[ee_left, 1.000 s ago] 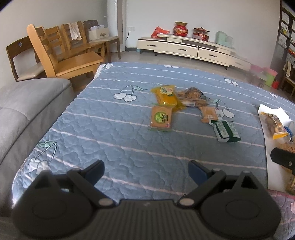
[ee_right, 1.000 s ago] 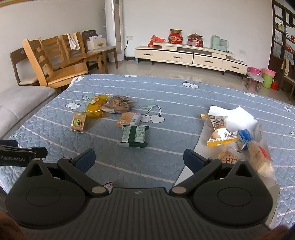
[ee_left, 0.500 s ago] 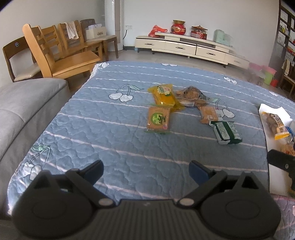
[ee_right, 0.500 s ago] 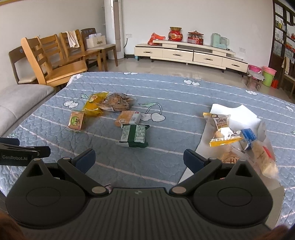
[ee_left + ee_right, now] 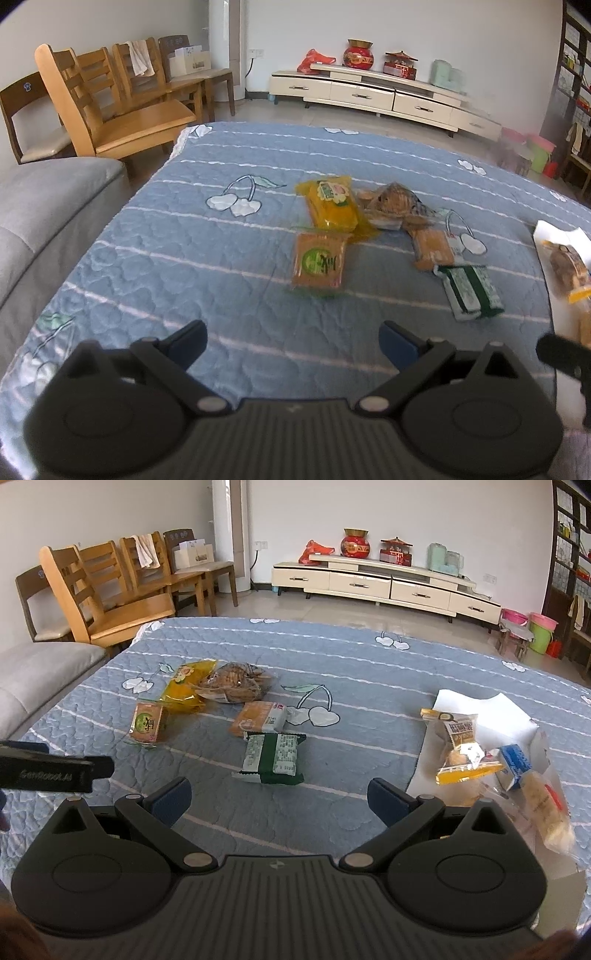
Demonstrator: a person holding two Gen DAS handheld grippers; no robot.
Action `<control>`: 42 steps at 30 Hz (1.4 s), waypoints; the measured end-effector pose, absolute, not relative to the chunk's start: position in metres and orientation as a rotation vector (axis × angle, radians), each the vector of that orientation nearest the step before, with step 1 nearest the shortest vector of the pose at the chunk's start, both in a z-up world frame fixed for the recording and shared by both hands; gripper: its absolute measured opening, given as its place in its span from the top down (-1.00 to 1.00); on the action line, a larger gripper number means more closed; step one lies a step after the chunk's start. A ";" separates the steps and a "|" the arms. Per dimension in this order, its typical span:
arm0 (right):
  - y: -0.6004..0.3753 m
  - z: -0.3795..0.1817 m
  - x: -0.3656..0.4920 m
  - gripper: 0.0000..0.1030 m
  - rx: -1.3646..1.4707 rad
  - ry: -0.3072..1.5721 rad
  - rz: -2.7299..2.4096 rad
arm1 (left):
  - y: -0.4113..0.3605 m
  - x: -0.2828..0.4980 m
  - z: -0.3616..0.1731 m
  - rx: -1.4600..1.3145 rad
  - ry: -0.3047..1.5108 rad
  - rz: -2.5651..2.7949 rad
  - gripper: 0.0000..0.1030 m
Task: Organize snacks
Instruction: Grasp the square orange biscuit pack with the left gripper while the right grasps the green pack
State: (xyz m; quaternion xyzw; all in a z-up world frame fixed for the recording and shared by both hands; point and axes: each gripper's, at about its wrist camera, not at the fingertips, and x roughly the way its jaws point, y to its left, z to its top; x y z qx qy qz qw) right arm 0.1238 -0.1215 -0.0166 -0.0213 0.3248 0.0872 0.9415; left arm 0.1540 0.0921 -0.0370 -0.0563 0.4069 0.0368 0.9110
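Several snack packets lie on a blue quilted table cover (image 5: 184,258): an orange square packet with a green circle (image 5: 319,263), a yellow packet (image 5: 332,203), a clear bag of brown biscuits (image 5: 397,201), an orange-and-white packet (image 5: 434,245) and a green-and-white packet (image 5: 471,291). My left gripper (image 5: 291,343) is open and empty, just short of the orange square packet. My right gripper (image 5: 279,799) is open and empty, close in front of the green-and-white packet (image 5: 273,757). A white tray (image 5: 480,709) at the right holds several more snacks.
A grey sofa (image 5: 44,206) stands at the left of the table. Wooden chairs (image 5: 122,110) stand at the far left. A white TV cabinet (image 5: 384,583) runs along the back wall. The left gripper's body shows at the left edge of the right wrist view (image 5: 51,771).
Both grippers have moved forward over the table toward the snacks, which now look closer. Both stay open and empty.
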 end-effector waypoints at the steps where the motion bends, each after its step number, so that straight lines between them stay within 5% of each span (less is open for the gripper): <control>1: -0.121 -0.018 0.126 -1.00 -0.045 0.664 0.178 | 0.092 0.160 -0.039 -0.120 0.837 0.071 -0.92; 20: -0.109 -0.037 0.170 -1.00 -0.023 0.701 0.182 | 0.073 0.224 -0.079 -0.092 0.871 0.099 -0.68; 26: -0.101 -0.045 0.187 -1.00 -0.004 0.716 0.192 | 0.071 0.227 -0.078 -0.070 0.856 0.094 -0.33; 30: -0.096 -0.050 0.199 -1.00 0.009 0.735 0.190 | 0.068 0.228 -0.075 -0.058 0.847 0.072 0.17; 34: -0.094 -0.056 0.209 -1.00 0.036 0.761 0.201 | 0.065 0.225 -0.076 -0.043 0.832 0.072 0.19; 38: -0.093 -0.061 0.210 -0.17 0.031 0.767 0.197 | 0.066 0.219 -0.074 -0.040 0.827 0.076 0.19; 42: -0.099 -0.056 0.203 -0.13 0.050 0.756 0.190 | 0.071 0.206 -0.066 -0.060 0.816 0.075 0.19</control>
